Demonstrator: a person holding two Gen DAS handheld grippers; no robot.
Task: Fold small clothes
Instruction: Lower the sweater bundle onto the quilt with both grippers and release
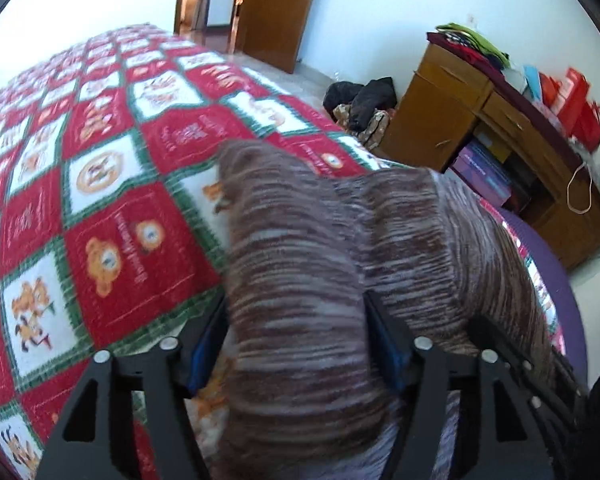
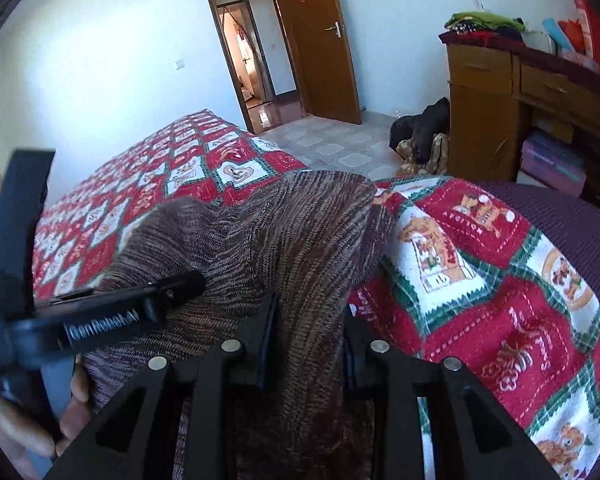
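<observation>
A brown and white striped knit garment (image 1: 300, 264) lies bunched on the bed's red, white and green patchwork blanket (image 1: 100, 184). My left gripper (image 1: 296, 344) is shut on a thick fold of this garment, which fills the gap between its fingers. In the right wrist view the same garment (image 2: 284, 232) runs up between the fingers of my right gripper (image 2: 308, 336), which is shut on it. The left gripper's black body (image 2: 100, 312) and the hand that holds it show at the left of the right wrist view, above the garment.
A wooden desk (image 1: 480, 120) with stacked clothes and red bags stands at the right. Dark clothes (image 2: 424, 132) lie on the tiled floor beside it. A purple sheet (image 2: 572, 220) covers the bed's corner. An open wooden door (image 2: 320, 44) is at the back.
</observation>
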